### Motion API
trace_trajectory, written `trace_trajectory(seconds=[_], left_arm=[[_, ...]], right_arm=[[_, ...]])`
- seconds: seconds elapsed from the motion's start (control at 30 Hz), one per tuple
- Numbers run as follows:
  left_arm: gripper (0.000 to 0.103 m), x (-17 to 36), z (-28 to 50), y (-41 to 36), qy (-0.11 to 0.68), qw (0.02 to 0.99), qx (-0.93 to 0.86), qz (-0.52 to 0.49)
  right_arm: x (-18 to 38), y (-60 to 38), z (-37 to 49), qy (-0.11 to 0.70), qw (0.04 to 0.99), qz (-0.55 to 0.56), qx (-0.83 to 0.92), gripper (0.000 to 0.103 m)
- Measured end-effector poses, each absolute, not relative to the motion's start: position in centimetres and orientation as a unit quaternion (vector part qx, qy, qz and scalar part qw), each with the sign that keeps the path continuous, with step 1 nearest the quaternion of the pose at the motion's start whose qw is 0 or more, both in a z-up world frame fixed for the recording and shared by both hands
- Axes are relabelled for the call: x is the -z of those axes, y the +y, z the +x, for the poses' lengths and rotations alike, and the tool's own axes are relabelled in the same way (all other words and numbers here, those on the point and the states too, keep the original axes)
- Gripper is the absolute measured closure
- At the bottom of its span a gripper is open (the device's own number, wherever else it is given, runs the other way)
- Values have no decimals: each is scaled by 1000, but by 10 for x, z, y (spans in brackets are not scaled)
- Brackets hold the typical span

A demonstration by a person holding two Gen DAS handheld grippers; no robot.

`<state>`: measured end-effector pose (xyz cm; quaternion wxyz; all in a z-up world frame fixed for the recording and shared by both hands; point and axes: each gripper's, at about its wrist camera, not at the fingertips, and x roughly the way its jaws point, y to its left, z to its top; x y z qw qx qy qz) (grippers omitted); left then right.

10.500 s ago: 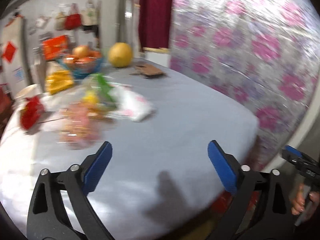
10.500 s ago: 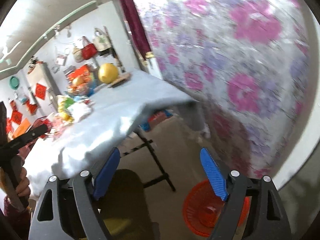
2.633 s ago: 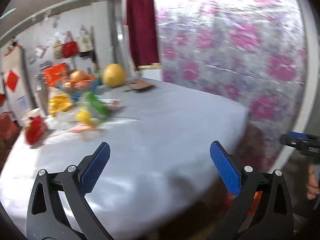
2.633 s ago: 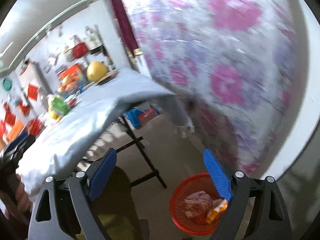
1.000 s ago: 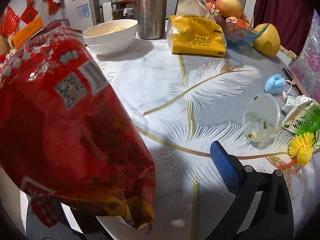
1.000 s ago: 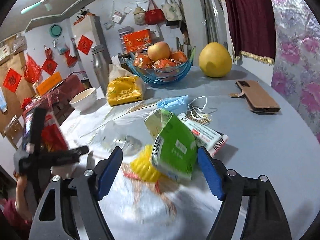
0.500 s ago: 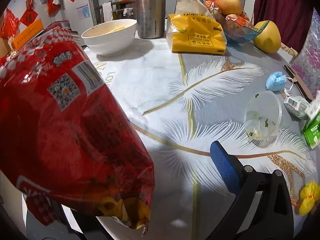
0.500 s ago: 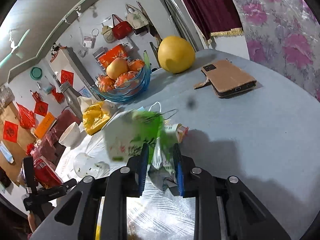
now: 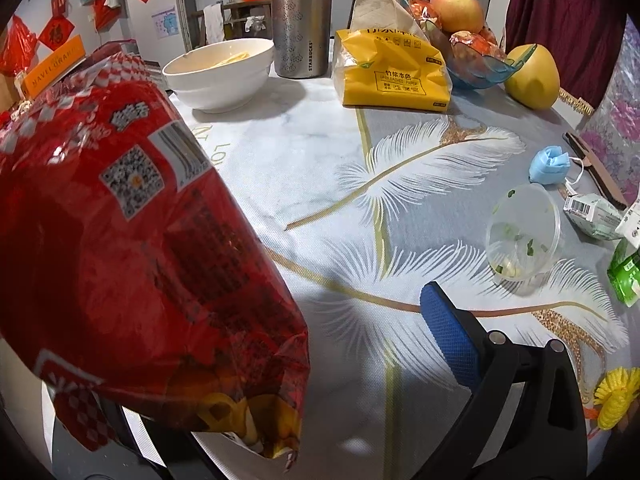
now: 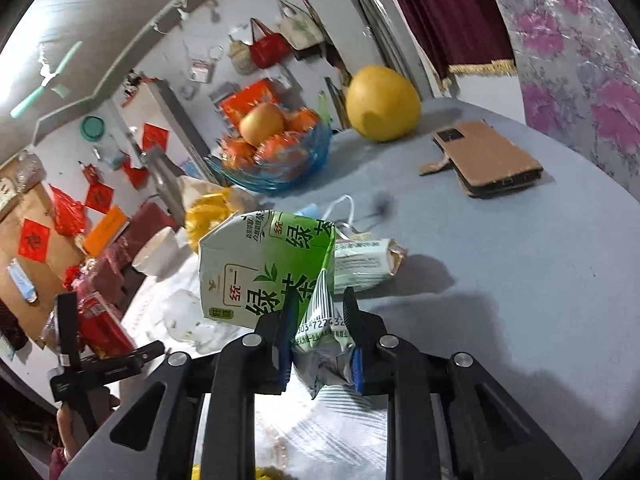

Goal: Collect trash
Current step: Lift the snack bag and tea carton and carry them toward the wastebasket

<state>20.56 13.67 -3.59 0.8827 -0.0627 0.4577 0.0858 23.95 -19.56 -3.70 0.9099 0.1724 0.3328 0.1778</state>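
My right gripper [image 10: 318,312] is shut on a green tea carton [image 10: 266,268] and holds it above the table. The carton also shows at the right edge of the left wrist view [image 9: 626,276]. A big red snack bag [image 9: 132,248] fills the left of the left wrist view and hides the left finger; only the right blue pad [image 9: 448,336] shows. The bag is up off the table at the gripper. On the table lie a clear plastic cup [image 9: 522,236], a blue face mask [image 9: 548,164], a small white wrapper [image 9: 592,212] and a yellow ruffled piece [image 9: 614,396].
A white bowl [image 9: 218,72], a steel bottle [image 9: 302,20], a yellow tissue pack [image 9: 394,72], a blue fruit bowl [image 10: 276,152], a pomelo [image 10: 382,104] and a phone in a brown case [image 10: 486,158] stand on the feather-print tablecloth [image 9: 320,168]. The left gripper shows in the right wrist view [image 10: 92,356].
My right gripper has lifted the green carton a little higher off the table. The left gripper with the red bag has stayed almost still.
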Motion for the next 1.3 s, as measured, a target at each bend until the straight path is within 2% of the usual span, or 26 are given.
trace_trajectory(seconds=[0.2,0.4,0.6,0.63,0.7,0.77,1.17,1.3], left_arm=[[7,25,199,149,425,896,-80,-101],[7,4,197,157,367,922,-98,-74],[7,18,206,173,398,905,-71,-129],[11,18,205,171,401,905,-64,-129],[28,19,205,160,403,907,-51,-109],[71,22,207,151,411,906,-48,-86],[71,-13,160,134,328,940,12,-94],[71,-20,132,109,310,947,36,-77]], right_arm=[[40,-189,244,355,900,163,-195,80],[41,-191,245,358,897,170,-195,78],[43,-189,246,366,895,165,-195,77],[43,-189,246,367,895,166,-194,77],[43,-189,247,366,895,166,-195,79],[43,-189,246,365,895,164,-197,79],[37,-196,237,339,900,180,-208,80],[43,-216,221,348,874,256,-224,80]])
